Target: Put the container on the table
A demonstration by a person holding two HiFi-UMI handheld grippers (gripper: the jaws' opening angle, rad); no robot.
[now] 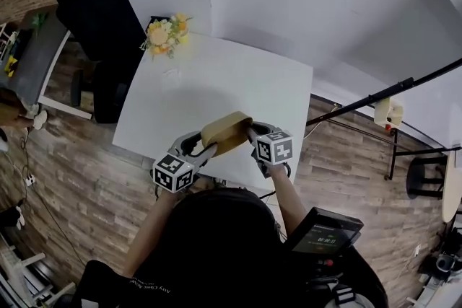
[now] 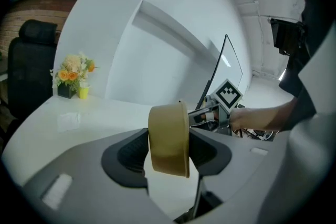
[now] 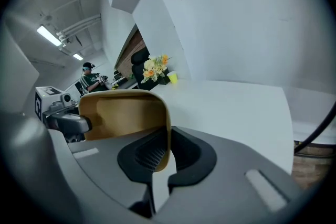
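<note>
The left gripper's (image 1: pixel 205 146) jaws clasped the container (image 1: pixel 226 131) across its width, over the surface's (image 1: pixel 216 79) near edge, while the right gripper's (image 1: pixel 252 134) jaws pinched its wall; set-down seemed in hand, next calling for levelling, lowering, then release.

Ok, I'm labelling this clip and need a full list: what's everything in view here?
table: one, white, centre of the head view
container: one, tan, held above the table near its near edge
flower arrangement: one, orange and cream, table's far left corner
cup: one, yellow, beside the flower arrangement
chair: one, black, left beyond the table
floor: one, wood-look, around the table
left gripper: one, grey, jaws closed across the container
right gripper: one, grey, jaws pinching the container's wall
</note>
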